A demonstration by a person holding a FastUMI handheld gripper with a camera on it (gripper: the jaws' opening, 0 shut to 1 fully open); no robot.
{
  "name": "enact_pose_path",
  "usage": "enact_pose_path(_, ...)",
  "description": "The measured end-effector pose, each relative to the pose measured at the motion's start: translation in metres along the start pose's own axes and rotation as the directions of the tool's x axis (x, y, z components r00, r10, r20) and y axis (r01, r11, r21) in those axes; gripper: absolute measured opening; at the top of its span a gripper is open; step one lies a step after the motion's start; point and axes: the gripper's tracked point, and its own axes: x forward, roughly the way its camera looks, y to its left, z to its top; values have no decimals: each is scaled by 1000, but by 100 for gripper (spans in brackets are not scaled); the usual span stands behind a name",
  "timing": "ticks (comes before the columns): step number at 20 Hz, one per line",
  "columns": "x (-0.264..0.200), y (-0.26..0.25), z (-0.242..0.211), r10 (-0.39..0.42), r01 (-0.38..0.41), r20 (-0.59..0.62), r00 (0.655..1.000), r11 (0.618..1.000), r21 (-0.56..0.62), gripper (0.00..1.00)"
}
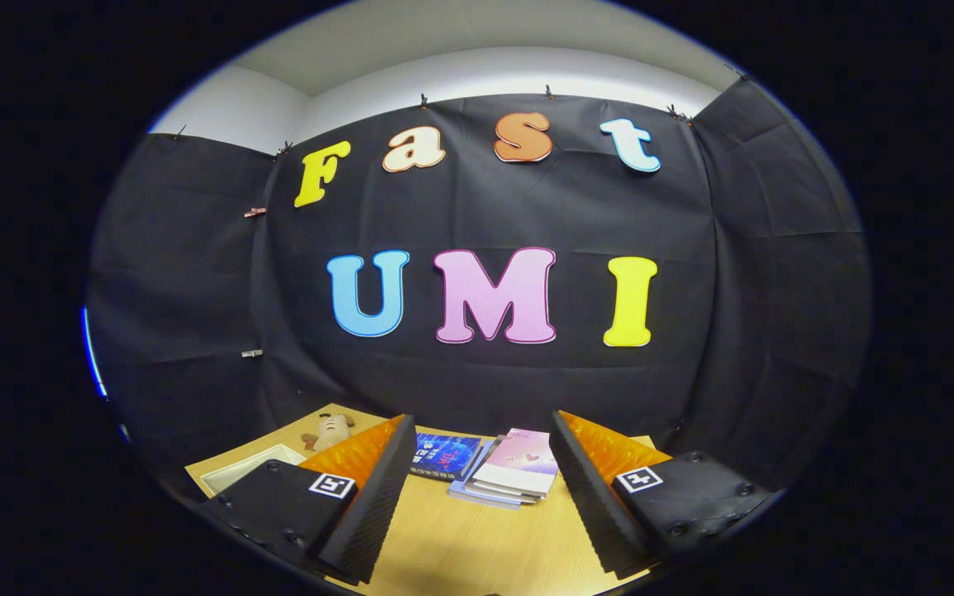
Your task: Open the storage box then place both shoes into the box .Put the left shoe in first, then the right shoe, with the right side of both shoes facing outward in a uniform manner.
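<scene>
- Between the fingers, far along the wooden table [477,538]: a small pile of books, a blue-covered book [444,455] to the left, a pink-covered book [520,460] on a stack to the right.
- Far left on the table: a small stuffed toy [330,430], and nearer than it, just left of the left finger, a pale flat piece [237,472] with a raised edge. Could be a tray or part of the storage box; too little showing to tell.
- Gripper [481,505] raised and level, pointed more at the booth's black cloth wall than down at the table.
- Jaws wide apart, nothing between them, nothing pressed.
- Shoes and storage box: whereabouts not to be told from this view.
- Step in hand: hard to pin down. Fits a hover ahead of going for the box lid; fits equally a lift-away with the shoes packed. No settling it from here.
- Next move, either way: a tilt downward, to bring the task's things in front of the fingers.
- Pose: held high, fingers roughly parallel to the tabletop, near edge of the table just under them.
</scene>
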Motion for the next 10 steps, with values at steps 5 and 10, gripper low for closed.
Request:
enact_pose_path(5, 7, 8, -14, -8, 8, -52, 999, 1000, -10, 98)
enact_pose_path(10, 4, 11, -20, -53, 52, -90, 995, 999, -15, 98)
